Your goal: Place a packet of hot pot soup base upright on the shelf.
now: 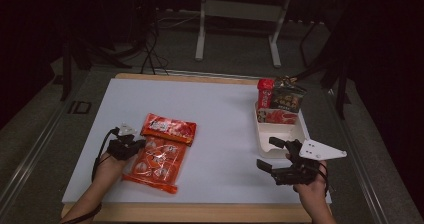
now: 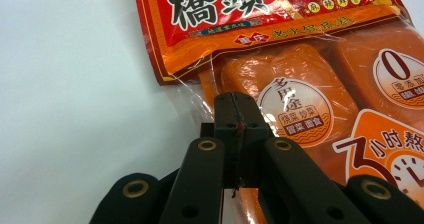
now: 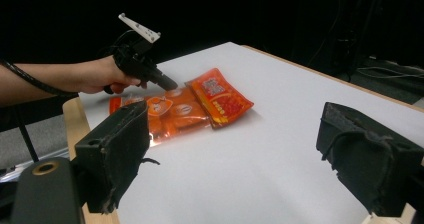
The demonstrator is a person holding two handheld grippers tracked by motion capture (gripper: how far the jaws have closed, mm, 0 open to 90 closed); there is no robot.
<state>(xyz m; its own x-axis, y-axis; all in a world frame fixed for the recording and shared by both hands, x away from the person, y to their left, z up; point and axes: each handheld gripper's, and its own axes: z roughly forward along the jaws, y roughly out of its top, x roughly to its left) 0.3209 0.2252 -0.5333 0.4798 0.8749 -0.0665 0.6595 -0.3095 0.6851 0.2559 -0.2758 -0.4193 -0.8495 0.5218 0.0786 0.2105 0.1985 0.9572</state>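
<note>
Left gripper (image 1: pixel 134 145) fingers (image 2: pixel 235 115) closed flat together at clear edge of orange sauce pack (image 1: pixel 159 159); film pinched or not, can't tell. Pack flat on counter (image 1: pixel 220 114), left side, not lifted. Right gripper (image 1: pixel 272 154) fingers wide apart, empty, beside white tray (image 1: pixel 302 129) with packets. Likely early: pack probably bound for tray. Label: "橋頭", "0", "3小時熬".
</note>
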